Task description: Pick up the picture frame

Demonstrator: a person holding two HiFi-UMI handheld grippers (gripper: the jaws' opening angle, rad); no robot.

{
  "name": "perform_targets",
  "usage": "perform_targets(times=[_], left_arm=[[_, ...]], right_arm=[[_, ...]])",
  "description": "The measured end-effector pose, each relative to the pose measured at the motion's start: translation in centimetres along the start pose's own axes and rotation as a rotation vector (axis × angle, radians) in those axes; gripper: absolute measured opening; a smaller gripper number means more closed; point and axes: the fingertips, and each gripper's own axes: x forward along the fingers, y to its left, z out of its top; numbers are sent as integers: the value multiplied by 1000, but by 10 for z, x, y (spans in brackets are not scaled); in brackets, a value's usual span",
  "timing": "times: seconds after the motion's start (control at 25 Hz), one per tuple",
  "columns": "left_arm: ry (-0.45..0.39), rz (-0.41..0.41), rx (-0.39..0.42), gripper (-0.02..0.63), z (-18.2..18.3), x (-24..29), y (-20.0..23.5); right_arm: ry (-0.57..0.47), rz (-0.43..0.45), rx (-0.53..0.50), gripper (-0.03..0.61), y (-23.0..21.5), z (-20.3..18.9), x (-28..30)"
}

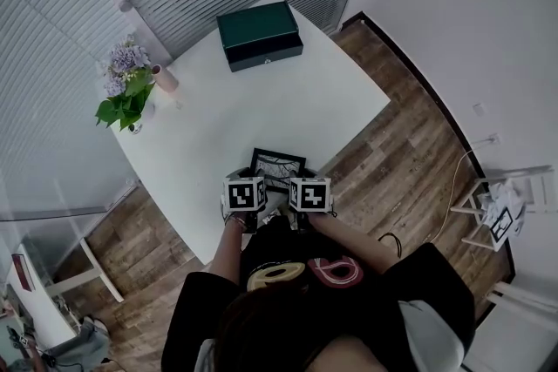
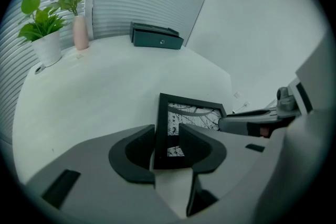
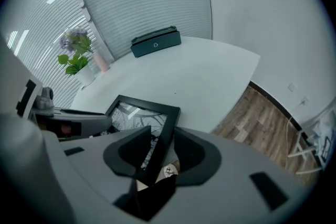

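The picture frame (image 1: 277, 166) lies flat at the near edge of the white surface (image 1: 261, 104), just in front of the person. I think it sits there so the jaws can get round its thin sides.

The left gripper (image 2: 167, 147) has the frame's left bar between its jaws. The right gripper (image 3: 157, 152) has the right bar. Both pairs of jaws are partly closed, and the pads look pressed on the black wood. One on each side should stop the frame from tipping when it goes up. It does not look lifted yet.

Farther off, by the left edge, stand a leafy plant (image 1: 126, 104) and a pink vase (image 1: 166, 78). At the far corner sits a dark green box (image 1: 260, 34).
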Motion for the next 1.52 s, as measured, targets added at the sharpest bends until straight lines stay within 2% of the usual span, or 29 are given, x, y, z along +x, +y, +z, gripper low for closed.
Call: perform_targets(times=[0.2, 0.36, 0.56, 0.8, 1.2, 1.52], left_arm=[[8, 4, -10, 149, 0, -1, 0], [-8, 6, -50, 134, -1, -3, 4], [2, 42, -60, 113, -4, -5, 3], [-43, 42, -114, 84, -3, -11, 2], [-79, 86, -88, 80, 4, -17, -3], [-152, 110, -73, 80, 24, -34, -9]], right_arm=[[3, 13, 38, 130, -2, 0, -2], [5, 31, 59, 94, -4, 1, -1], [-1, 31, 59, 87, -6, 1, -2], [3, 45, 88, 81, -10, 3, -3], [-25, 51, 65, 78, -13, 13, -7], [-98, 67, 12, 78, -10, 36, -17]])
